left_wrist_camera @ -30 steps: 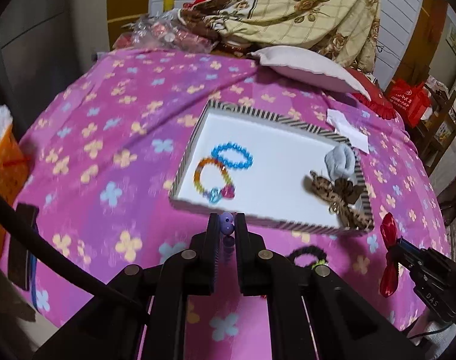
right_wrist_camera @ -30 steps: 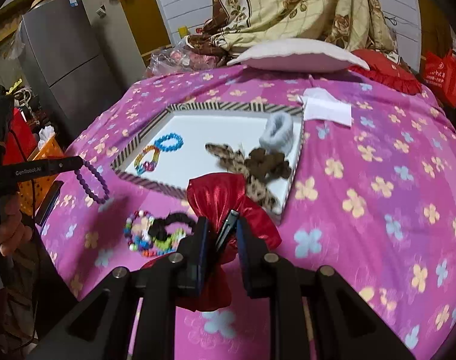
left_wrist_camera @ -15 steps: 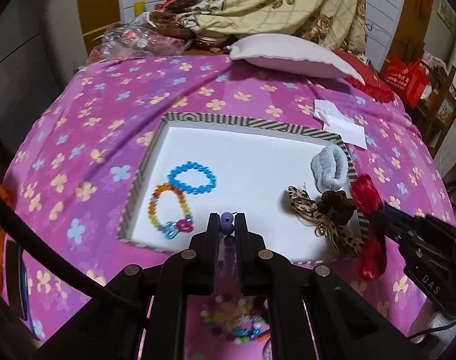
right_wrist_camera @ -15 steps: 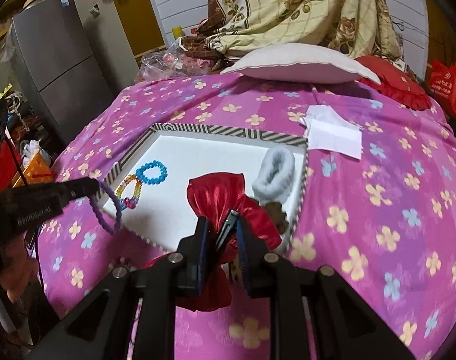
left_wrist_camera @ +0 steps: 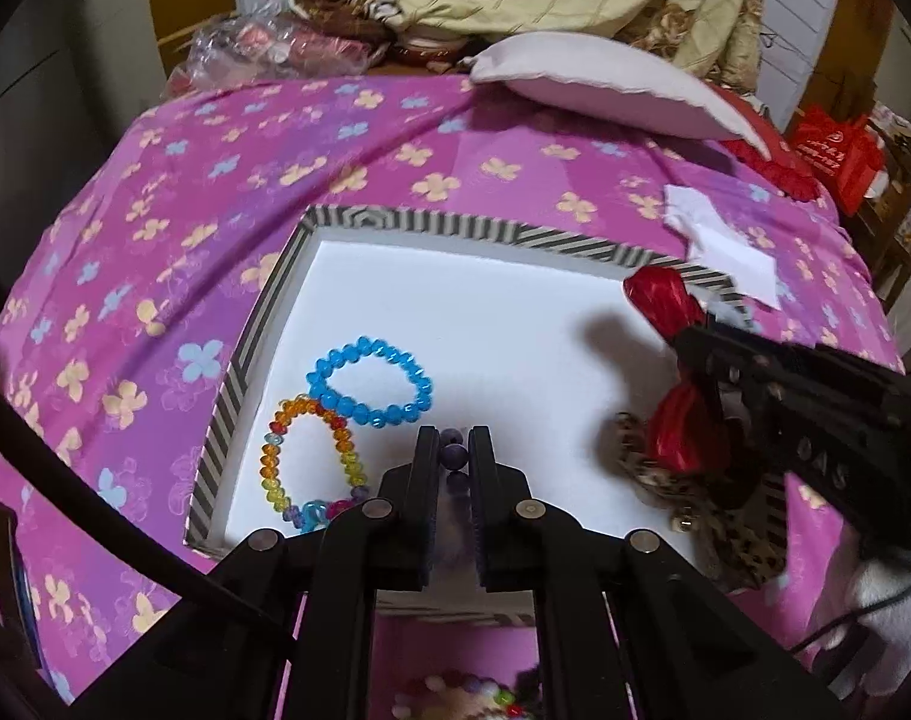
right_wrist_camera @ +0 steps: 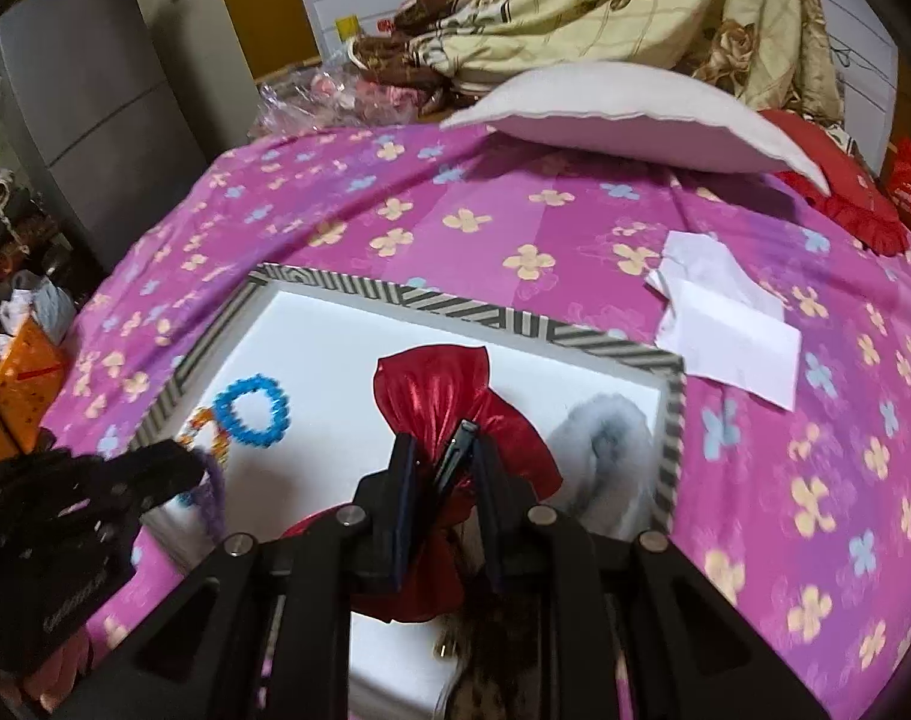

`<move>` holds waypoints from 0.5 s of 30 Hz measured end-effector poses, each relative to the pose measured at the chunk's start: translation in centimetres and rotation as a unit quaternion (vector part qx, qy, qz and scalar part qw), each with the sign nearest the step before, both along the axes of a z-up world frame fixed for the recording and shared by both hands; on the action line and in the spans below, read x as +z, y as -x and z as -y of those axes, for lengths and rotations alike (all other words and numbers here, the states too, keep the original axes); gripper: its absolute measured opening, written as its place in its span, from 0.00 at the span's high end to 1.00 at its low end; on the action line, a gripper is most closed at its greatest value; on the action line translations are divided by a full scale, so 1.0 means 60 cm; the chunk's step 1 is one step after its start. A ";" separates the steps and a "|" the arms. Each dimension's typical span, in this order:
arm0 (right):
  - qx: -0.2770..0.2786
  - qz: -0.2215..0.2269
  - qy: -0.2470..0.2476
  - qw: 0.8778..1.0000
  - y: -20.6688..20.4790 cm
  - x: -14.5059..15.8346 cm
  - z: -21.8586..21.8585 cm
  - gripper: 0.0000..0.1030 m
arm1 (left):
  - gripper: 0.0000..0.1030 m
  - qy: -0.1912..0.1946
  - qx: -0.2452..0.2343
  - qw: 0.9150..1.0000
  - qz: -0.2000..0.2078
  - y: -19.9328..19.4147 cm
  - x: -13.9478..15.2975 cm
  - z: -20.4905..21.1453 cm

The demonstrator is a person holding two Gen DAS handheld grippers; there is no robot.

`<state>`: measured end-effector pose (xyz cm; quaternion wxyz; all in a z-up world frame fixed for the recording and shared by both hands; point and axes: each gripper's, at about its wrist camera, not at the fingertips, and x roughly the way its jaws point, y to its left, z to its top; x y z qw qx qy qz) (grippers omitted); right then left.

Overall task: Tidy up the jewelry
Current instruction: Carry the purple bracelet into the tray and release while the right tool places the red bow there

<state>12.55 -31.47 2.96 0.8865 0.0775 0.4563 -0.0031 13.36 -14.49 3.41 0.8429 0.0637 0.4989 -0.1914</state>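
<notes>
Over the striped tray (left_wrist_camera: 257,324), the left hand-held gripper (left_wrist_camera: 453,450) pinches a purple bracelet (left_wrist_camera: 452,455) beside the blue bracelet (left_wrist_camera: 368,381); the right hand-held gripper (right_wrist_camera: 443,456) clamps a red bow (right_wrist_camera: 437,396).

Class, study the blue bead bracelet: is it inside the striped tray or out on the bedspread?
Inside. The blue bead bracelet lies flat on the white floor of the striped tray, beside its left wall.

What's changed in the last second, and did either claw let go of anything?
Both claws advanced from the near edge to over the striped tray. The left claw carried the purple bead bracelet and the right claw the red bow clip; neither let go. The blue bracelet, rainbow bracelet and grey scrunchie stayed put.
</notes>
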 end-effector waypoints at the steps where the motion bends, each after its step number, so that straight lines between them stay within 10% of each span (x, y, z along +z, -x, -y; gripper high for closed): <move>1: 0.001 -0.005 0.004 1.000 -0.012 -0.009 0.000 0.81 | 0.86 -0.002 0.004 1.000 -0.003 -0.006 -0.007 -0.005; 15: -0.018 -0.046 0.013 0.999 -0.083 -0.080 0.017 0.74 | 0.86 -0.009 0.059 0.998 -0.027 -0.039 -0.064 -0.061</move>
